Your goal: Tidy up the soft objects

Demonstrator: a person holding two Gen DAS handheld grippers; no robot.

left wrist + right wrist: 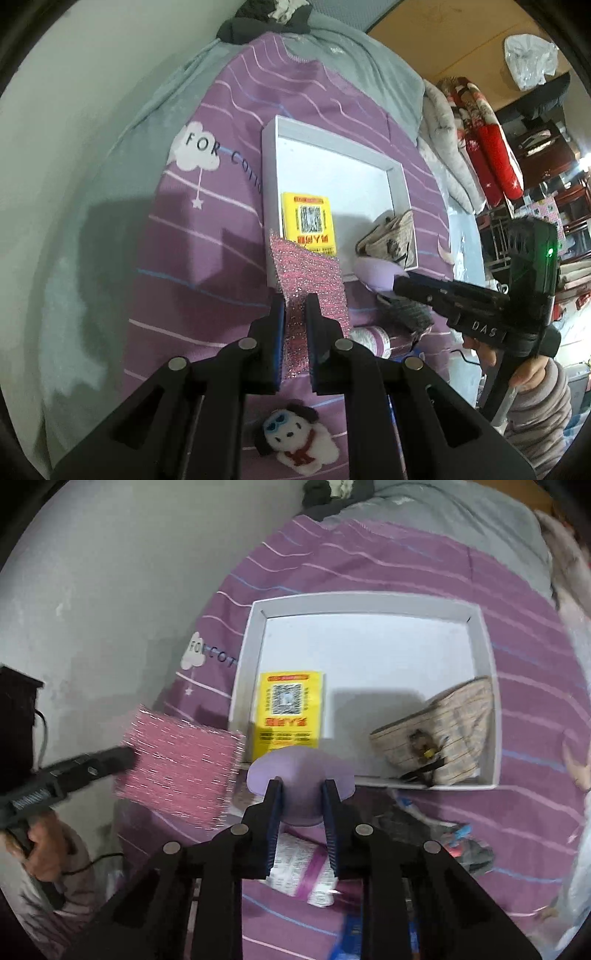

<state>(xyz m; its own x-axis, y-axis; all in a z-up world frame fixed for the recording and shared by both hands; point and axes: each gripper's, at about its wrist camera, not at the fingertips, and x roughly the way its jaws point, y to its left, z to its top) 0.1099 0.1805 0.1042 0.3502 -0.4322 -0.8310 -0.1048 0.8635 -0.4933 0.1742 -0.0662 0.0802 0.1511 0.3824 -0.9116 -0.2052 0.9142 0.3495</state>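
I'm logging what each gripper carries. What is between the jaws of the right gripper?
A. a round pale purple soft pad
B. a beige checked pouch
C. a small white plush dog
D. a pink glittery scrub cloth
A: in the right wrist view the right gripper is clamped on the round pale purple pad, near the white tray.

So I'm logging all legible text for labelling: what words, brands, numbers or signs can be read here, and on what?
"FOR COTTO": on the white cloud print of the purple bedsheet; the last letters run behind the white tray.
"DAS": on the right tongs' black body.
Yellow card in the tray: a QR code and red characters, too blurred to read.
White and purple packet on the sheet: print too small to read.
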